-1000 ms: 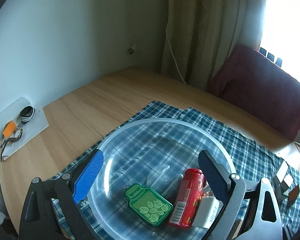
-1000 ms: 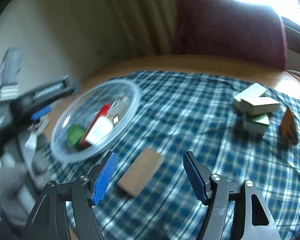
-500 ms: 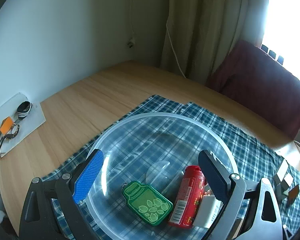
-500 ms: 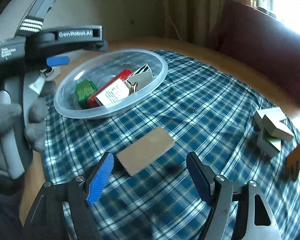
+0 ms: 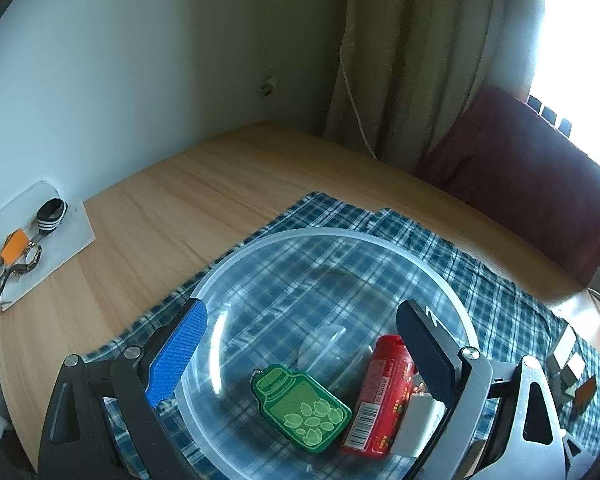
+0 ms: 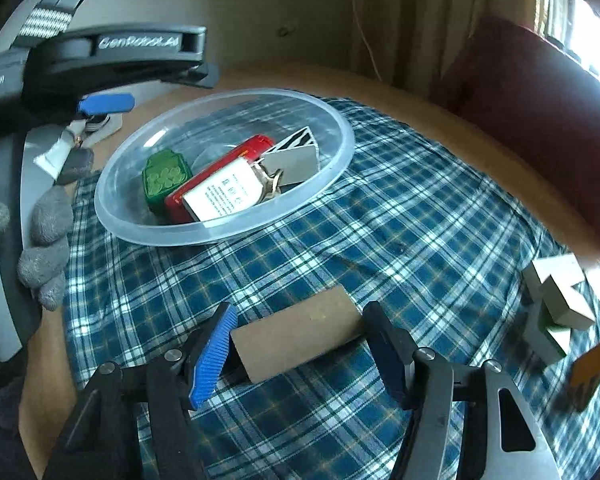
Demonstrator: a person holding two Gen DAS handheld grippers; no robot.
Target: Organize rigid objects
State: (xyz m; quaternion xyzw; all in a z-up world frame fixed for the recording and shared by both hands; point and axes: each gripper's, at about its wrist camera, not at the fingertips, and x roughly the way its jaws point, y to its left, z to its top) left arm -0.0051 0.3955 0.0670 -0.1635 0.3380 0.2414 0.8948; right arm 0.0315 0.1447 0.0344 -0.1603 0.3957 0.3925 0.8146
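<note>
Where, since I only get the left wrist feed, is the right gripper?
Observer: The right gripper is low over the checked cloth, with one of its fingers at each end of a brown cardboard block.
Operator: Clamped on it?
Observer: I cannot tell. The fingers sit right at the block's ends, but contact is unclear.
Operator: Is anything in the bowl hidden from me?
Observer: Yes, a grey card lies in the bowl beside the red tube.

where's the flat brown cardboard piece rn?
Right wrist view: the flat brown cardboard piece lies on the blue plaid cloth, between the right gripper's open fingers, nearer the camera than the clear plastic bowl.
</note>
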